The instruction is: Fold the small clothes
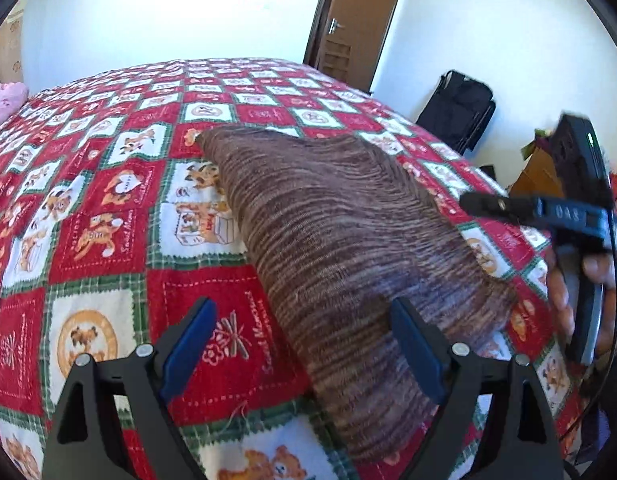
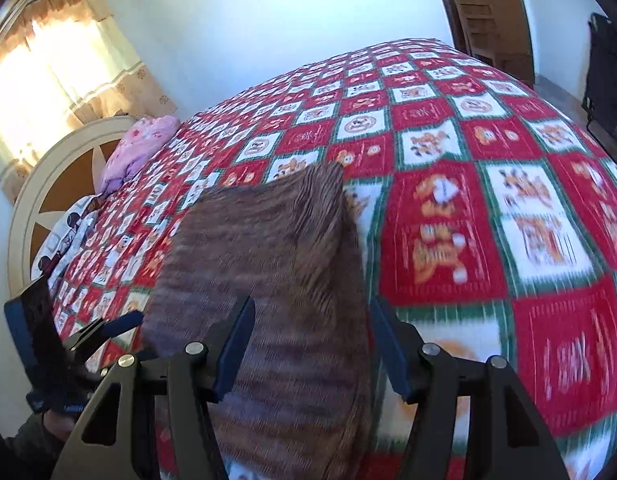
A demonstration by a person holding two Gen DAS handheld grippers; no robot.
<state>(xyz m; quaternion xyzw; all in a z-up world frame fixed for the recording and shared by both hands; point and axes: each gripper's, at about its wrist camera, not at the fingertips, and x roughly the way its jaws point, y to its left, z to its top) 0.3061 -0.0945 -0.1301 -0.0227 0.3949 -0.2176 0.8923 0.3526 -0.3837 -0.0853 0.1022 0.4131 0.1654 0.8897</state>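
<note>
- Brown striped garment (image 1: 340, 248) lay folded into a long strip on the bed's red patchwork quilt (image 1: 108, 208), its near end cut off by the frame.
- Left hand-held gripper (image 1: 304, 344) hung above it, jaws wide apart, empty.
- Right hand-held gripper (image 2: 312, 348), blurred, hovered with jaws apart, gripping nothing.

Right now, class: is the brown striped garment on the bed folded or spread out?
Folded. The brown striped garment lies on the patchwork bedspread as a compact, thick oblong with straight edges; no sleeves or legs stick out.
</note>
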